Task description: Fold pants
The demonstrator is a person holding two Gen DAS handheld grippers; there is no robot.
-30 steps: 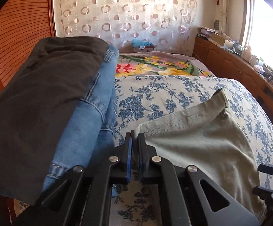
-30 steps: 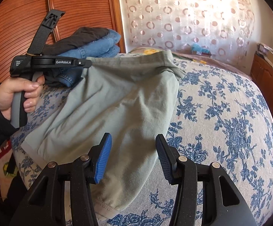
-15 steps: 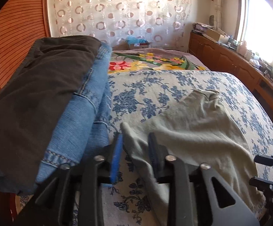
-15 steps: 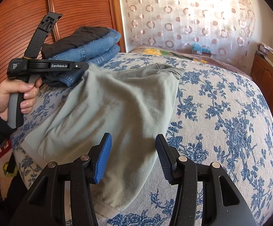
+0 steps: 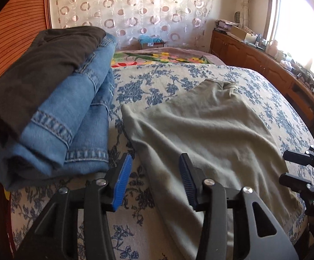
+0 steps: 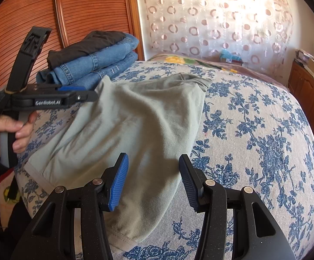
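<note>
**Pants lying loose on the bed, both claws released**

Pants (image 5: 211,134) of a grey-green cloth lie spread on the bed (image 5: 161,82), over its cover printed with blue flowers. You hold the left claw (image 5: 154,179) low above the near left edge of the cloth; its jaws stand apart and nothing is pinched between them, the blue pads (image 5: 122,182) clear of the fabric. From the right wrist view you can see your left hand (image 6: 7,132) wrapped round the handle of that claw, whose tip sits at the upper left corner of the pants, just beside the stack; whether it touches the cloth there I cannot tell.

Your right claw (image 6: 153,179) hangs over the near right edge of the pants (image 6: 135,130), jaws also apart, with the fabric running beneath the gap but not gripped. In the left wrist view its black fingers (image 5: 297,158) show at the right edge of the picture, by the pants' far side.

To the left of the pants a stack of folded jeans (image 5: 70,117) rests on the bed, with a dark garment (image 5: 37,69) on top. The stack lies just beside the pants' left edge. Behind the bed hangs a curtain (image 5: 135,10) with ring patterns, and a wooden cabinet (image 5: 265,65) runs along the right under a window.
</note>
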